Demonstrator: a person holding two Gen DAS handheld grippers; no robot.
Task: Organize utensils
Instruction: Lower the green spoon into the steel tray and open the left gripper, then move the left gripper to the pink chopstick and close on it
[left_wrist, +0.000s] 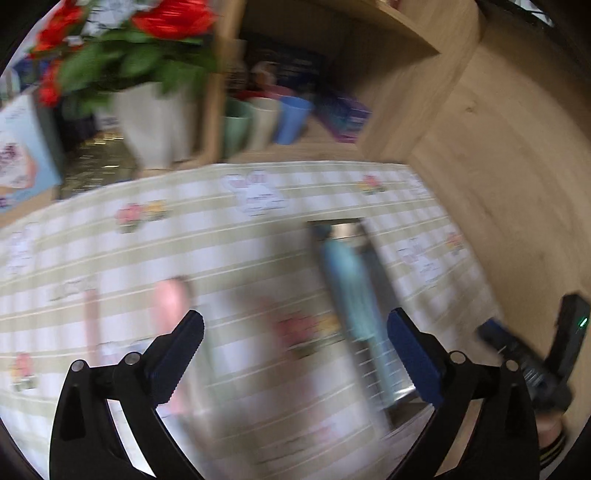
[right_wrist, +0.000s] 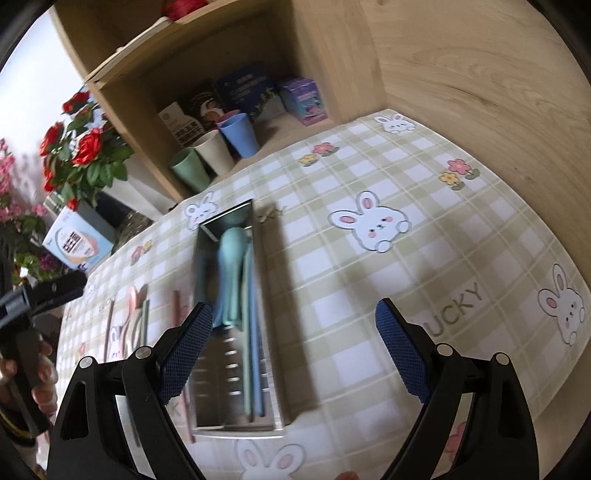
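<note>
A steel utensil tray (right_wrist: 240, 432) lies lengthwise on the checked bunny tablecloth. In it are a teal spoon (right_wrist: 231, 258) and blue chopsticks (right_wrist: 255, 332). Left of the tray, loose on the cloth, are a pink spoon (right_wrist: 133, 299) and a pink chopstick (right_wrist: 177, 306). My right gripper (right_wrist: 294, 310) hangs open above the tray's right side with nothing between its fingers. The left wrist view is heavily blurred. My left gripper (left_wrist: 295, 321) is wide open and empty above the cloth, between a pink blur of a spoon (left_wrist: 170, 299) and the tray (left_wrist: 373, 258).
A wooden shelf unit at the back holds green, cream and blue cups (right_wrist: 236, 133) and several boxes. A white vase of red flowers (left_wrist: 155, 122) stands left of it. A wooden wall (right_wrist: 480, 74) bounds the table on the right. A hand (right_wrist: 40, 369) grips the left tool.
</note>
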